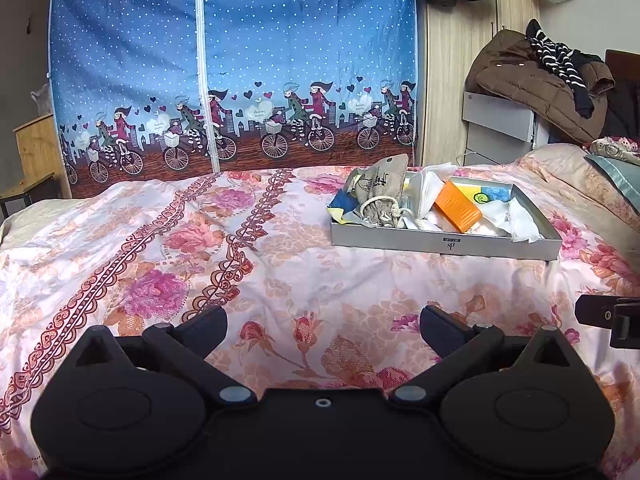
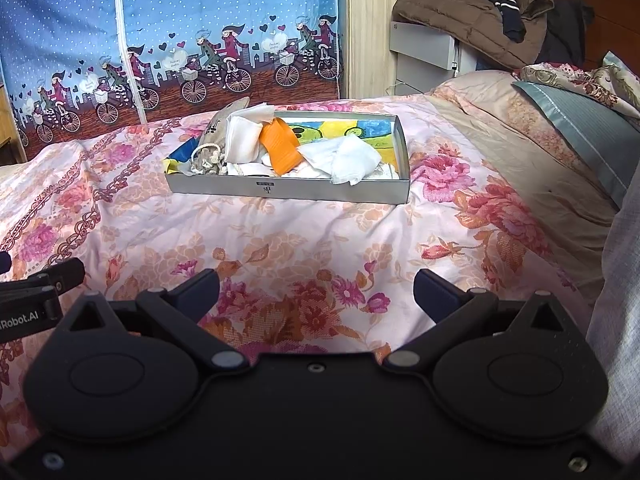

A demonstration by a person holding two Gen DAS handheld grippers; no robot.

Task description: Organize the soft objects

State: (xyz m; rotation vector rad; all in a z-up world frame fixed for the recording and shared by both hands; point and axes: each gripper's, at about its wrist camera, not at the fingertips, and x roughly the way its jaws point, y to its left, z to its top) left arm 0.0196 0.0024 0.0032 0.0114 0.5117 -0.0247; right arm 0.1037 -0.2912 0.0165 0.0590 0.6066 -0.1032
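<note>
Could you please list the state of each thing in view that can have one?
Left claw: open, empty.
Right claw: open, empty.
Grey box: lidless, resting on the bed.
Drawstring pouch: cinched, lying in the box.
Orange item: in the box, tilted.
White cloths: crumpled, in the box.

The left black two-finger claw [image 1: 323,320] hovers low over the floral bed cover [image 1: 280,280], fingers spread wide, empty. The right black two-finger claw [image 2: 316,286] hangs just beside it, likewise spread and empty.
</note>
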